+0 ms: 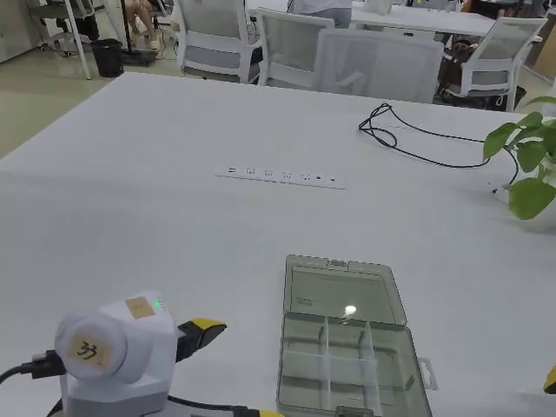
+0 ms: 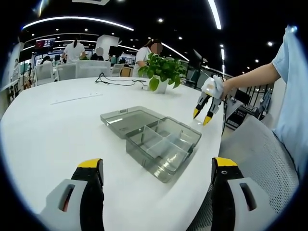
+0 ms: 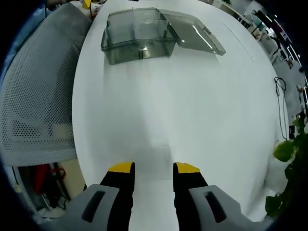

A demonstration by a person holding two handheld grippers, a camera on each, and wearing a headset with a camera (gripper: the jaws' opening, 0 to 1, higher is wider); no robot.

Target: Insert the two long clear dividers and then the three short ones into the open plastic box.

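- The open plastic box (image 1: 354,363) lies on the white table (image 1: 156,139). Its clear lid (image 1: 345,292) is folded back flat on the far side of the box.
- Clear dividers (image 1: 327,352) stand inside the box and cut it into compartments. I cannot count exactly how many there are.
- The left gripper (image 2: 156,164) is to the left of the box, close to the person, with some bare table between them. Its jaws are spread wide and nothing is between them. In the left gripper view the box sits in the gap between the two yellow tips, further ahead.
- The right gripper (image 3: 153,168) is on the other side of the box and well apart from it, and it looks toward the box along the table. Its jaws are parted by a narrow gap only, and they hold nothing.
- In the left gripper view a hand (image 2: 220,88) holds the right gripper just past the far corner of the box, with the tips pointing down.
- Behind the box, beyond the lid, a white power strip (image 1: 280,177) lies flat on the table.
- Further behind the box and to its right are a black cable (image 1: 408,139) and a green plant (image 1: 526,161).
- A grey mesh chair (image 3: 43,91) stands at the table edge, on the near side of the box.
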